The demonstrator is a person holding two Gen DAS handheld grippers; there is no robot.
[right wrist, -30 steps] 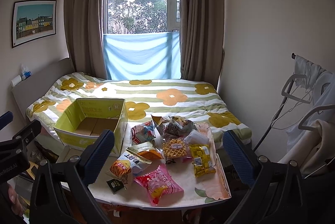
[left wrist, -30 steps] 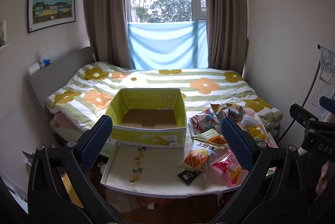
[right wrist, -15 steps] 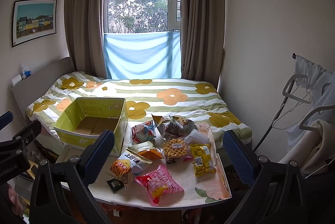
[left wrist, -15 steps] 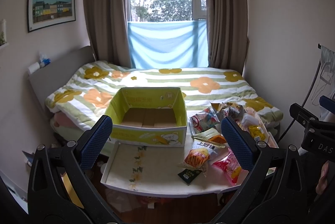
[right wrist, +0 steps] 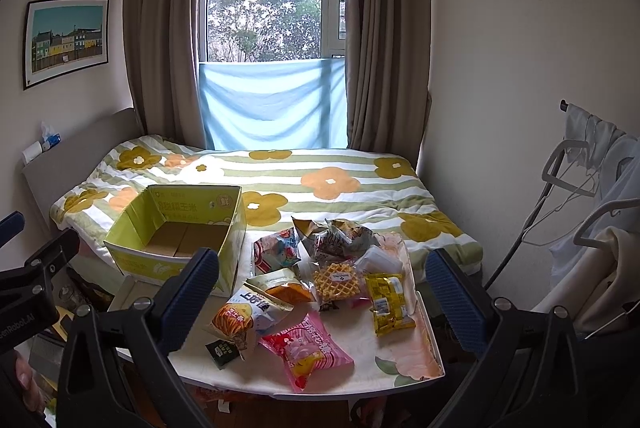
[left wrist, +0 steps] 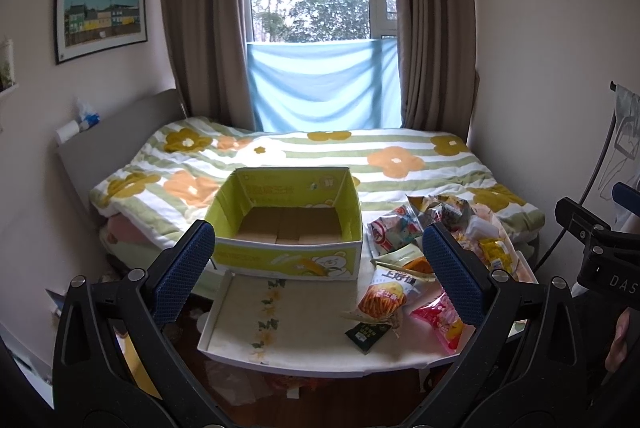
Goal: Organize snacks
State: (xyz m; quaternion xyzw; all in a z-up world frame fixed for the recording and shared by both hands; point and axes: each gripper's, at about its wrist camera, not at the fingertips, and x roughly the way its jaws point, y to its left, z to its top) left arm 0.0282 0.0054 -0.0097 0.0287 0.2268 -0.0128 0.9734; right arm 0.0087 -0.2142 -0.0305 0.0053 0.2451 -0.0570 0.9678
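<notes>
1. Two grippers, both raised short of the table (right wrist: 404, 368) and well apart from everything on it: left gripper (left wrist: 320, 268) with fingers spread wide, pinching nothing; right gripper (right wrist: 322, 288) likewise spread and bare.
2. Snack pile (right wrist: 320, 280) heaped on the table's right half, just beside the open yellow box (right wrist: 176, 228), which sits at the table's left rear with nothing inside.
3. Ahead of and below the right fingers: pink packet (right wrist: 306, 352) nearest, long axis slanting left-rear to right-front.
4. Likely nearer hand for a first pick: right; box closer to left.
</notes>
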